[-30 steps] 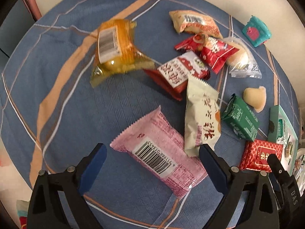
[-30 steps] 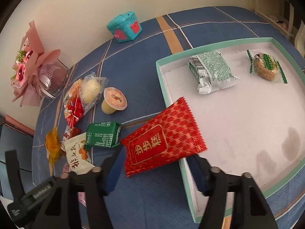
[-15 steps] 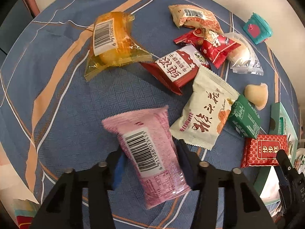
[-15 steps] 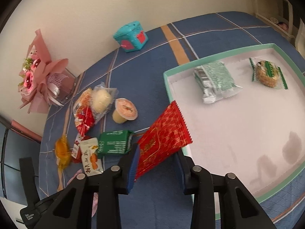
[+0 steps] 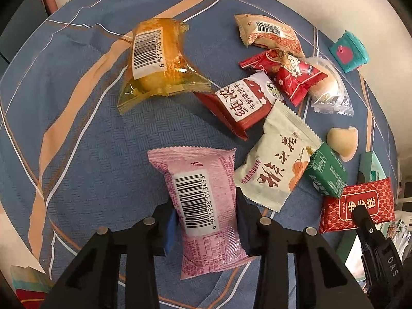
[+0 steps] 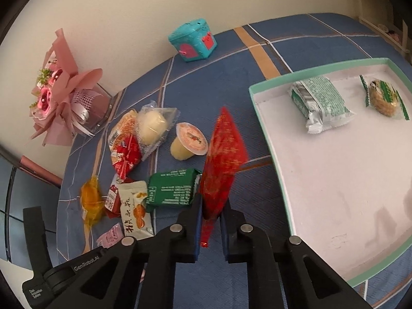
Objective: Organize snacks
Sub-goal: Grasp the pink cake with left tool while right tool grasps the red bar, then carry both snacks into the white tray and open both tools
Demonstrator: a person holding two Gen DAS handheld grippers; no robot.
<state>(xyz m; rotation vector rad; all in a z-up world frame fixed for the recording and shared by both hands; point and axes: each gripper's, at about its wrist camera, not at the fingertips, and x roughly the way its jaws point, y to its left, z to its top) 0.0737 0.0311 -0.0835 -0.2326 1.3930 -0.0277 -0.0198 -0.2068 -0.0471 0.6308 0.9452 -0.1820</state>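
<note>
Cloth [image 5: 85,134] over the counter: blue weave, orange bands, thin white lines. Cream wall behind. Pink wrapped bouquet [image 6: 60,95] far left against the wall; teal box [image 6: 193,40] with pink patches further right along it.

Left tool [image 5: 206,221] clamped on a pink packet [image 5: 203,206], barcode side up, digits 6911988013453 legible. Right tool [image 6: 211,215] clamped on a red packet [image 6: 221,162], held edge-on, pattern gold; in the left view its face [image 5: 358,203] shows gold Chinese characters.

Loose pile between them: orange clear-wrapped cake [image 5: 157,59] with barcode label, red-and-white packet [image 5: 244,100], cream packet [image 5: 278,164] with red brush characters, green packet [image 6: 172,186] with small white print, jelly cup [image 6: 189,141].

Tray [image 6: 262,95], mint rim, white floor, right side of the counter. Holds 2 snacks at its far end: green-white packet [image 6: 319,100], round cookie [image 6: 383,97] in clear wrap with green ends.

"GenRobot.AI" reads on the left tool's body [image 6: 88,258].
</note>
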